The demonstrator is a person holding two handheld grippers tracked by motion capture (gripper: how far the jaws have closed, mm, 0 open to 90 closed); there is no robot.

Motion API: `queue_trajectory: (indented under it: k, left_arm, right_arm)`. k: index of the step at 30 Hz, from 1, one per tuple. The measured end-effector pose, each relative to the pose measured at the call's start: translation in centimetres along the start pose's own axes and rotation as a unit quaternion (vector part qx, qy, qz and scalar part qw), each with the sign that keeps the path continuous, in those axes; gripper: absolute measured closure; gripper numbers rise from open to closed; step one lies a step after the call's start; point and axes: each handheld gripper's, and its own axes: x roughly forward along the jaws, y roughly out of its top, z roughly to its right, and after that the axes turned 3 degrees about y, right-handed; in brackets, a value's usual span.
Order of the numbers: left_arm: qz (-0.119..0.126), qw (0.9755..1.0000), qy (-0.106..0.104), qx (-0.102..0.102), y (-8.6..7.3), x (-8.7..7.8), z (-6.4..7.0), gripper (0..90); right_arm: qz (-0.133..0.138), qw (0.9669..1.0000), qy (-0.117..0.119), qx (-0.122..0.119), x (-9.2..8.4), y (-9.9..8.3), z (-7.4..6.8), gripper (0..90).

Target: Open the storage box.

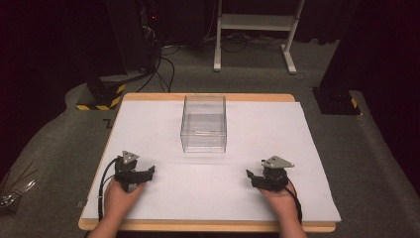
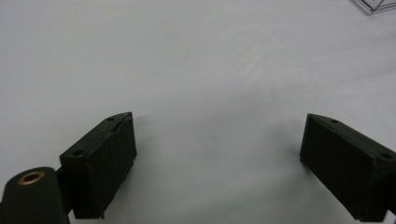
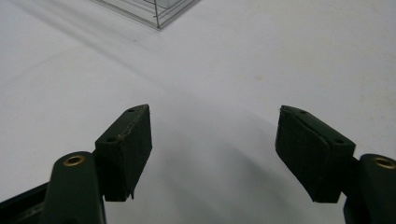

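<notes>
A clear plastic box (image 1: 203,123) stands empty near the middle of the white table sheet (image 1: 158,124). My left gripper (image 1: 148,172) rests low on the sheet at the front left, held by a hand, its jaws pointing right toward the centre. In the left gripper view the left gripper (image 2: 219,140) is open over bare white sheet, with a corner of the box (image 2: 376,4) at the top right. My right gripper (image 1: 250,174) sits at the front right, jaws pointing left. In the right gripper view the right gripper (image 3: 214,133) is open and holds nothing; a box corner (image 3: 154,9) shows at the top.
The sheet covers a wooden table (image 1: 208,226) whose edge shows at the front. Beyond the table are a black stand with yellow-black tape (image 1: 101,96), cables on the grey floor, and white desk legs (image 1: 252,29). Another dark stand (image 1: 337,99) sits at the right.
</notes>
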Motion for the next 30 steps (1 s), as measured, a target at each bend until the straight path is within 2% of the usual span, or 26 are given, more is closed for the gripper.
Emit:
queue_trajectory:
  k: [4,17,20,30]
  left_arm:
    - [0.000,1.0000,0.000,0.000,0.0,0.0,0.0,11.0]
    - [0.000,1.0000,0.000,-0.001,0.0,0.0,0.0,11.0]
    - [0.000,1.0000,0.000,0.000,0.0,0.0,0.0,11.0]
    - [0.000,1.0000,0.000,-0.001,0.0,0.0,0.0,11.0]
  right_arm:
    - [0.007,0.9999,0.013,0.001,0.1,0.1,-0.5,29.0]
    - [0.021,0.9993,0.028,0.013,0.4,0.7,-2.2,27.6]
    - [0.026,0.9992,0.031,0.005,0.6,0.9,-2.7,27.7]
    - [0.018,0.9986,0.049,-0.012,1.2,2.0,-4.4,28.7]
